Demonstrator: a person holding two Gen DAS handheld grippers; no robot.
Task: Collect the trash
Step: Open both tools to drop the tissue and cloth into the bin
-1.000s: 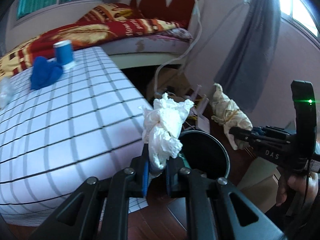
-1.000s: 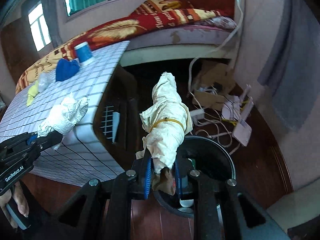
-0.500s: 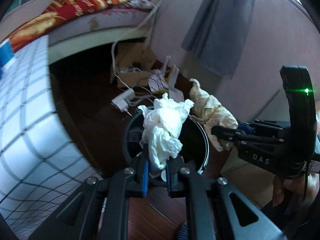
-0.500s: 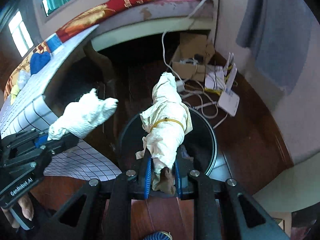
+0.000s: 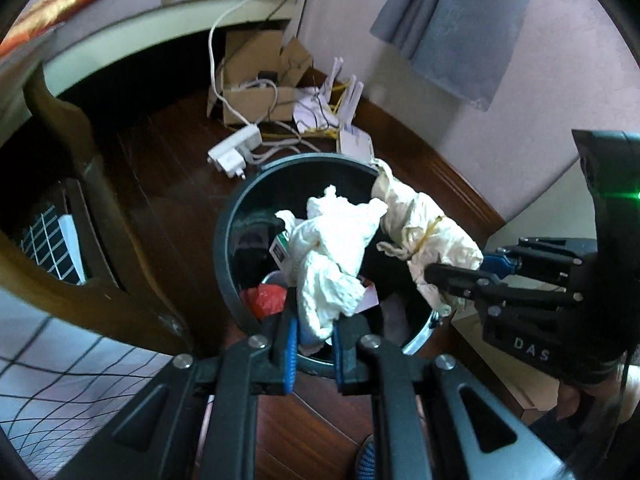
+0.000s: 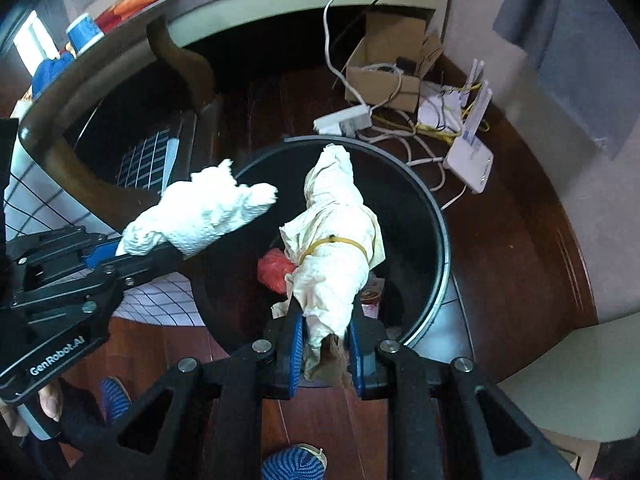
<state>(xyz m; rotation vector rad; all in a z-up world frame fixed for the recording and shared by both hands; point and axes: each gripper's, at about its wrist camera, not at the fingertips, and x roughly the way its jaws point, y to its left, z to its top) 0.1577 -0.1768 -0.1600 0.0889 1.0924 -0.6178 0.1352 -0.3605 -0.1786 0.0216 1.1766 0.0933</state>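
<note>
Two tools, both pinched on trash: your left tool (image 5: 314, 342) grips a white tissue wad (image 5: 332, 256); your right tool (image 6: 324, 354) grips a cream paper bundle (image 6: 334, 240) bound with a yellow rubber band (image 6: 336, 243); both hang over the black bin (image 6: 438, 216), red scrap (image 6: 274, 266) below.

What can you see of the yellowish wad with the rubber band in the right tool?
The yellowish wad looks like crumpled cream paper or thin plastic, long and lumpy, cinched near its middle by a yellow rubber band. Its lower end is pinched between the right tool's blue pads; the rest sticks out over the open black bin. It hangs beside the white tissue; contact unclear.
</note>
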